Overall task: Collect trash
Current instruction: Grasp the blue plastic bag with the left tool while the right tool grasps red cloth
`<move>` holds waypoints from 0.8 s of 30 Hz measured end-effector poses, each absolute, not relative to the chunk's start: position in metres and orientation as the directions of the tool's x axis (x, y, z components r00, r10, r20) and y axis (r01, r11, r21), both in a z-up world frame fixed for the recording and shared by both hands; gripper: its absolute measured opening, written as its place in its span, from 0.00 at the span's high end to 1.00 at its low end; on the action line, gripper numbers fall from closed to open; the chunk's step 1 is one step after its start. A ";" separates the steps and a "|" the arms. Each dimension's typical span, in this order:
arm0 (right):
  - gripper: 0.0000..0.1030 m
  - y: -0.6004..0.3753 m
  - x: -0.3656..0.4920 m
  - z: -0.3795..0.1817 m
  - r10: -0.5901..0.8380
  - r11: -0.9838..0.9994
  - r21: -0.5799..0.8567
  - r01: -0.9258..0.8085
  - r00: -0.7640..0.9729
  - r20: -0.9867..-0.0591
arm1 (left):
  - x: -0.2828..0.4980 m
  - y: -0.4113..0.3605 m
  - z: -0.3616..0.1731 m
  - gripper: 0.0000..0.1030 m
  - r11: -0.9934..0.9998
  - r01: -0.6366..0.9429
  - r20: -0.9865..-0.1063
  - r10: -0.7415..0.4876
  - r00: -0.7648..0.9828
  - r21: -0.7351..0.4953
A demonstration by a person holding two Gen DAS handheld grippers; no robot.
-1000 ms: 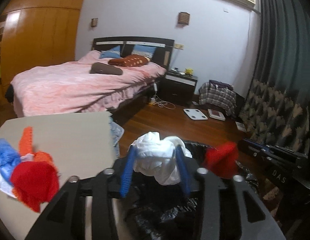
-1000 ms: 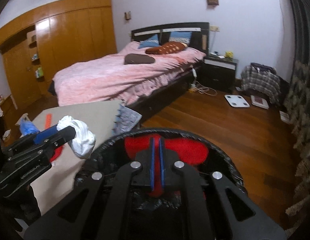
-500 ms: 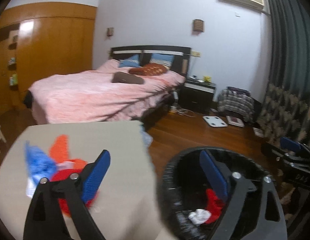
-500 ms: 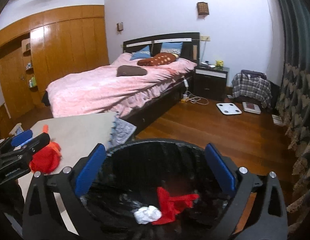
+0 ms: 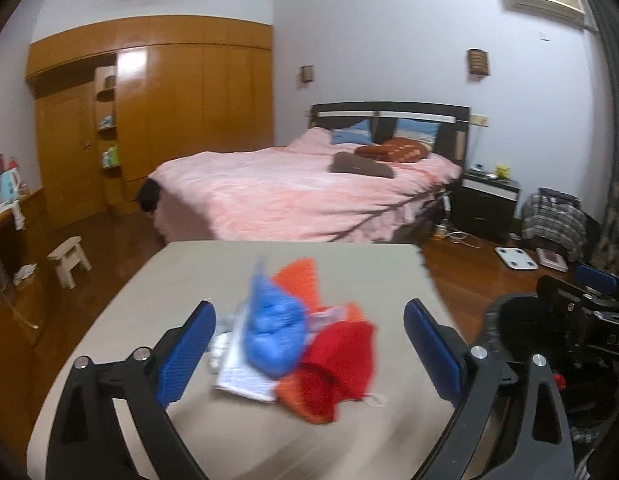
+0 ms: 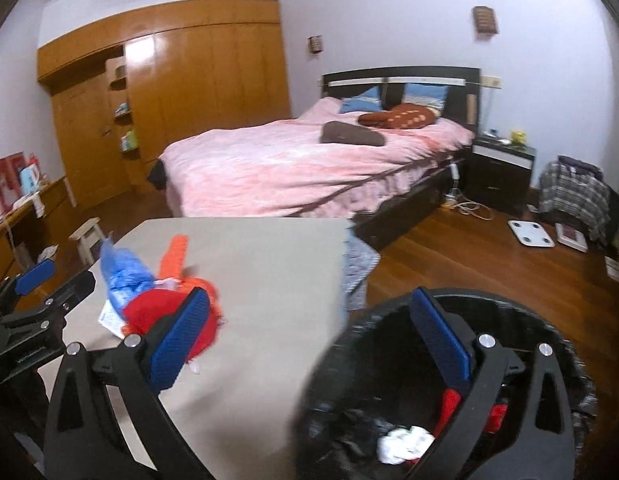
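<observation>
Right wrist — two scraps in bin point(image 6: 509, 312): one white wad point(image 6: 401, 442), one red scrap point(image 6: 449, 404).

Your left gripper point(image 5: 309, 344) has its jaws opening, nothing between the pads, and the trash pile point(image 5: 305, 344) sits directly ahead on the worktop point(image 5: 213, 268). Around the pile the worktop is bare, so you can pass on the left side and along the near edge. To your right, the black-lined bin point(image 6: 509, 320) stands just beside the worktop's edge, its mouth unobstructed under the wide-open right gripper point(image 6: 309, 340). Beyond the worktop the bed point(image 5: 293, 196) blocks the way.
</observation>
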State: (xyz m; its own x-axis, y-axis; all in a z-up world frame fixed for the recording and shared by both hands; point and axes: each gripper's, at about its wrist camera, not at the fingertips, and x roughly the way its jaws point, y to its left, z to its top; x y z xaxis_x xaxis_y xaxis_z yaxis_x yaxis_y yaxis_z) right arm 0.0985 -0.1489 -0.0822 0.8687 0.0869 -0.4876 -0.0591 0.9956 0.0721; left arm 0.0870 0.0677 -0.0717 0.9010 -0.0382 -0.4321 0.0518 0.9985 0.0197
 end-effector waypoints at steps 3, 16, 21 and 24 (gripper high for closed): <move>0.05 -0.125 0.110 -0.086 0.122 0.992 0.072 -0.099 0.863 -0.490 | 0.090 0.088 -0.078 0.10 1.000 0.009 -0.439 -0.002 0.899 0.015; 0.06 -0.035 0.142 -0.126 0.237 0.967 0.061 -0.246 0.790 -0.565 | 0.096 0.149 -0.106 0.15 0.995 -0.098 -0.489 0.085 0.868 -0.002; 0.06 -0.009 0.153 -0.140 0.270 0.955 0.066 -0.289 0.757 -0.596 | 0.094 0.165 -0.111 0.15 0.993 -0.119 -0.496 0.102 0.862 -0.004; 0.13 0.002 0.157 -0.146 0.280 0.950 0.065 -0.305 0.744 -0.607 | 0.094 0.173 -0.114 0.15 0.991 -0.130 -0.502 0.110 0.858 -0.005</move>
State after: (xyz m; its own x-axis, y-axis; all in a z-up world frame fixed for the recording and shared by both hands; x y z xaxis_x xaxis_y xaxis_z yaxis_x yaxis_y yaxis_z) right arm 0.1569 0.0017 -0.1459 0.7438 0.2804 -0.6068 -0.3054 0.9500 0.0647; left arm 0.0945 0.1732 -0.1137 0.8578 0.1104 -0.5020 -0.1304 0.9915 -0.0048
